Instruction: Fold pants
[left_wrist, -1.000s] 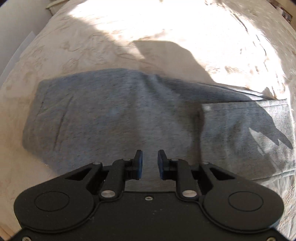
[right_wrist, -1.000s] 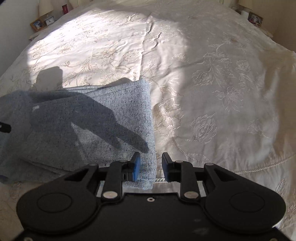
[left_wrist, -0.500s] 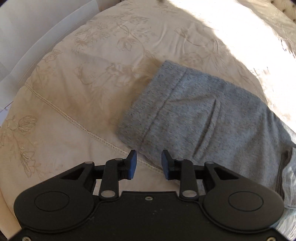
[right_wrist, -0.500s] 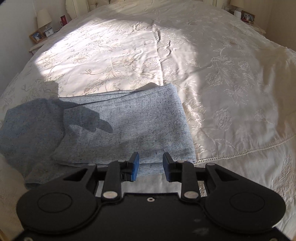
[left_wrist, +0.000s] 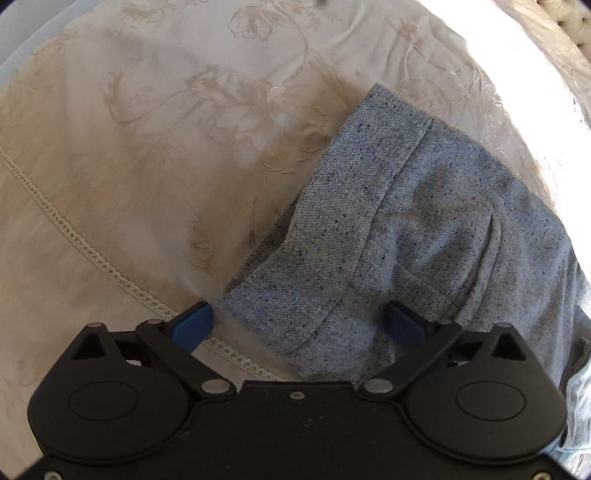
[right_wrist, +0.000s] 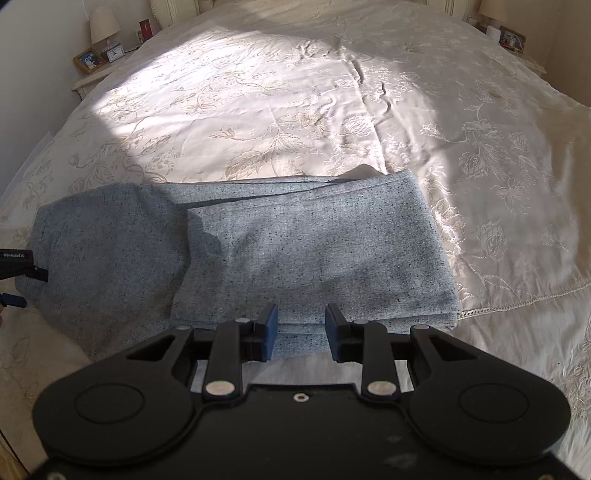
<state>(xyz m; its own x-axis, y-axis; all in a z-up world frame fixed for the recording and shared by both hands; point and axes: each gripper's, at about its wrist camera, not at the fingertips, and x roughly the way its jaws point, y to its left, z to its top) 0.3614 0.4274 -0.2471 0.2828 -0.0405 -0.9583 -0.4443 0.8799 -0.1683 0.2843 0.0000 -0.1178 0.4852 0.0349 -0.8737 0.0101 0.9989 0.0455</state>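
Grey speckled pants (right_wrist: 295, 240) lie on the bed, the legs folded back over the upper part as a flat stack on the right. In the left wrist view the waistband end (left_wrist: 369, 184) lies below my left gripper (left_wrist: 297, 314). Its jaws are opening wide, with the near corner of the waistband between them and neither pad pressing on it. The left gripper's fingers (right_wrist: 22, 271) show at the left edge of the right wrist view. My right gripper (right_wrist: 300, 325) hovers open over the near edge of the folded legs, holding nothing.
A cream embroidered bedspread (right_wrist: 332, 92) covers the bed, with a lace hem (left_wrist: 92, 254) near the front edge. A nightstand (right_wrist: 99, 62) with a lamp, clock and photo frame stands at the far left, and another (right_wrist: 509, 37) at the far right.
My left gripper swung over to the waistband end, came down closer, and spread its jaws wide. My right gripper slid from the folded legs' right corner to the middle of their near edge.
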